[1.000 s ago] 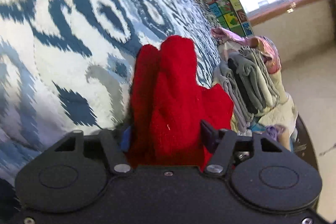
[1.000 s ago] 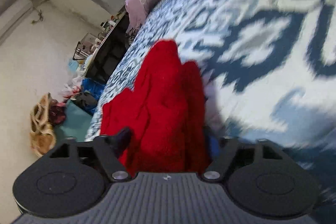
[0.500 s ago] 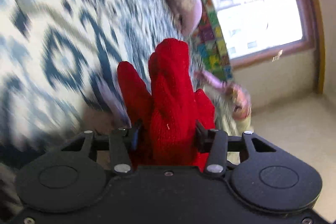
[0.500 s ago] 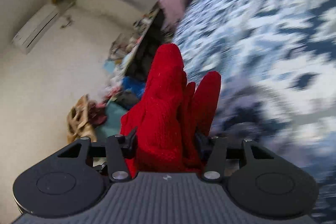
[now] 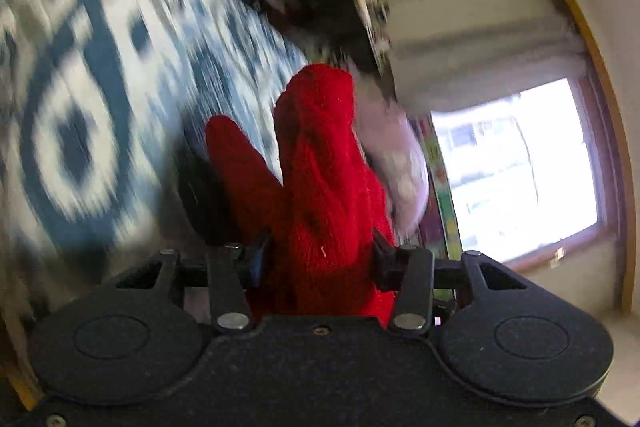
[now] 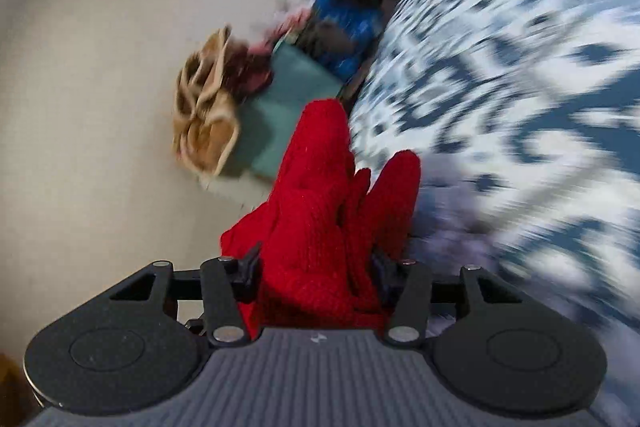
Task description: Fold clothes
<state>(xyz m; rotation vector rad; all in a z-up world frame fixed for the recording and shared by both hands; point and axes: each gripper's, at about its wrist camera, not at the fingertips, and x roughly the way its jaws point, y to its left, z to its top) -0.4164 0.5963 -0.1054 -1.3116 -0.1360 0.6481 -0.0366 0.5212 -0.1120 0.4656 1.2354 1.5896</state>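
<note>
A red knitted garment (image 5: 316,187) fills the middle of the left wrist view, bunched into thick folds. My left gripper (image 5: 318,259) is shut on it, both black fingers pressed into the knit. In the right wrist view the same red garment (image 6: 316,219) is bunched up too, and my right gripper (image 6: 316,269) is shut on it. Both grippers hold it above the blue and white patterned bedspread (image 5: 88,115), which also blurs past in the right wrist view as bedspread (image 6: 520,99). The fingertips are buried in the cloth.
A pale pink pillow (image 5: 396,163) lies at the bed's far end, beside a bright window (image 5: 516,171). Beside the bed stand a teal box (image 6: 280,107), a tan bag (image 6: 208,115) and a dark shelf with blue clutter (image 6: 348,27). Everything is motion-blurred.
Both grippers closed tighter on the red garment, lifted it off the bedspread and swung it sideways. The views have turned towards the window and the wall.
</note>
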